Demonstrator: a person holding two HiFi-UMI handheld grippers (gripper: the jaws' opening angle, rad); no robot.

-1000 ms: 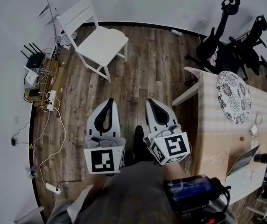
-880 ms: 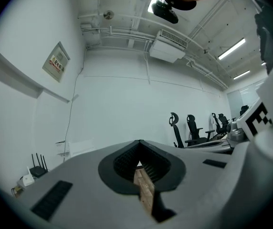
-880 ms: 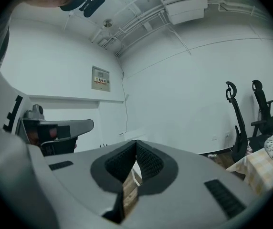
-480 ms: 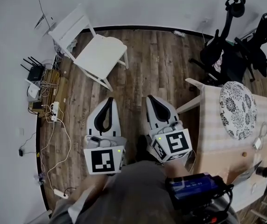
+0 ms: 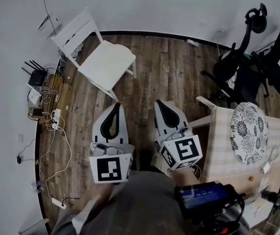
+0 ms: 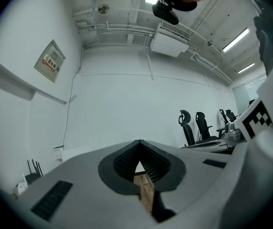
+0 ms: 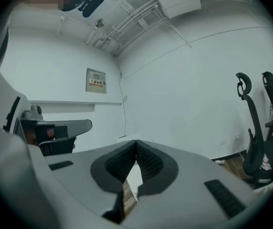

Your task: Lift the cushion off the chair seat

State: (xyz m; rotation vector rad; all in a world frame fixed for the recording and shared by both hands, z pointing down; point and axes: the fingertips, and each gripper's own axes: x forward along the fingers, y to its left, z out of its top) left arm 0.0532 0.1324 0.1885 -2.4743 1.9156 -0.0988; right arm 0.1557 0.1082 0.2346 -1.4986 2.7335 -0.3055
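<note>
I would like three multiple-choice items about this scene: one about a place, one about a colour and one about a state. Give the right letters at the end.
1. Where does the white chair stand in the head view?
A. upper left, near the wall
B. on top of the table
C. between the two grippers

2. What colour is the round disc on the table?
A. plain red
B. black-and-white patterned
C. plain green

3. In what state are the left gripper and the right gripper?
A. both shut, empty
B. both wide open
C. both shut on a cushion

Answers:
1 A: the chair stands on the floor beside the wall at upper left.
2 B: dark figures cover a light ground.
3 A: in each gripper view the tips meet with nothing between them.
</note>
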